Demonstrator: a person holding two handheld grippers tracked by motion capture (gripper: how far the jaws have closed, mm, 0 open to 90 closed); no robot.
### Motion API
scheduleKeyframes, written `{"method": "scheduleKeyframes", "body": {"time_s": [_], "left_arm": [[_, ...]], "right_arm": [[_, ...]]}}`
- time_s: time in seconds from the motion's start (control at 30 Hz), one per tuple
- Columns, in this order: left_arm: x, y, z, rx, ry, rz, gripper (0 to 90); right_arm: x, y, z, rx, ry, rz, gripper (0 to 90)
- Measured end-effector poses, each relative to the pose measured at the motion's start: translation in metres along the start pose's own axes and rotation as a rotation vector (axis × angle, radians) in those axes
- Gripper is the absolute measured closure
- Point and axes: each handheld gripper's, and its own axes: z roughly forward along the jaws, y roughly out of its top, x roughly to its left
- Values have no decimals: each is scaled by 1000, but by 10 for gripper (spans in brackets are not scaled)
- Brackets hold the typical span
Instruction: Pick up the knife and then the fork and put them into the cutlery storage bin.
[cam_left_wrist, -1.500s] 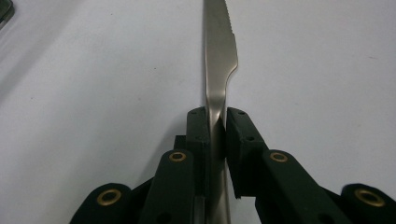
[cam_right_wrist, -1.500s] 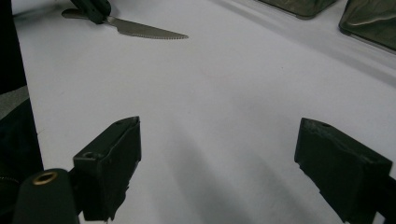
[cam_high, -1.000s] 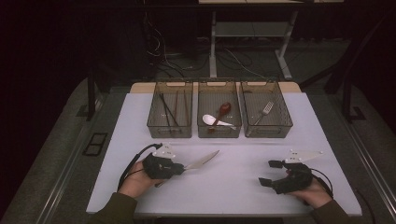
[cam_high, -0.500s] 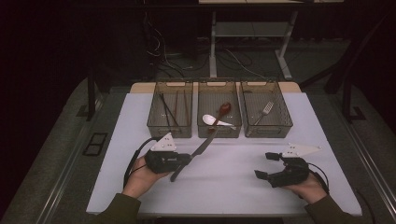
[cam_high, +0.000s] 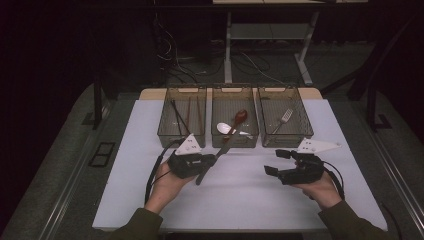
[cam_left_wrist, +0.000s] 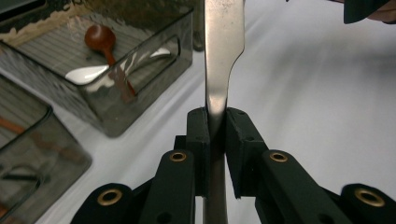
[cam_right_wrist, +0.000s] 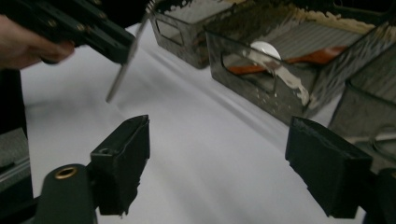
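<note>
High view: white-covered worktop with three smoked, see-through plastic bins in a row at its far edge. The left bin holds thin dark sticks, probably chopsticks; the middle bin holds a white spoon and a red-brown wooden spoon; the right bin holds a metal fork. The left tongs are clamped on a table knife, raised off the cloth, its blade slanting up toward the front of the middle bin. The right tongs are empty, jaws apart though they have just been closing a little, nothing between them. Judged state of work: sorting cutlery into bins, knife picked up but not yet placed; no other loose pieces on the cloth. Left gripper view: left tongs, matte black pads, pinch the knife at the narrow neck where handle meets blade; steel is smooth, dull-polished, faintly speckled. The bin beside it has ribbed floor and a cut-out handle slot. Right gripper view: right tongs stand wide over bare, softly creased white cloth; the knife hangs from the other tongs, well apart.
</note>
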Motion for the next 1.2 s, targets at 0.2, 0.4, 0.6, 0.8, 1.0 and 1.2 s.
{"method": "scheduleKeyframes", "body": {"time_s": [0.2,0.4,0.6,0.8,1.0,1.2], "left_arm": [[-8,12,16,-23,12,8,796],[-18,19,32,-41,20,11,796],[-25,24,36,-73,43,10,795],[-28,24,37,-83,59,12,795],[-28,23,39,-92,77,8,795],[-23,22,38,-117,49,-32,787]], "right_arm": [[1,20,8,-49,30,27,322],[6,40,19,-86,78,27,391],[1,45,36,-80,108,87,531],[1,47,49,-98,152,117,731],[2,51,55,-135,202,141,878],[7,56,56,-128,171,98,884]]}}
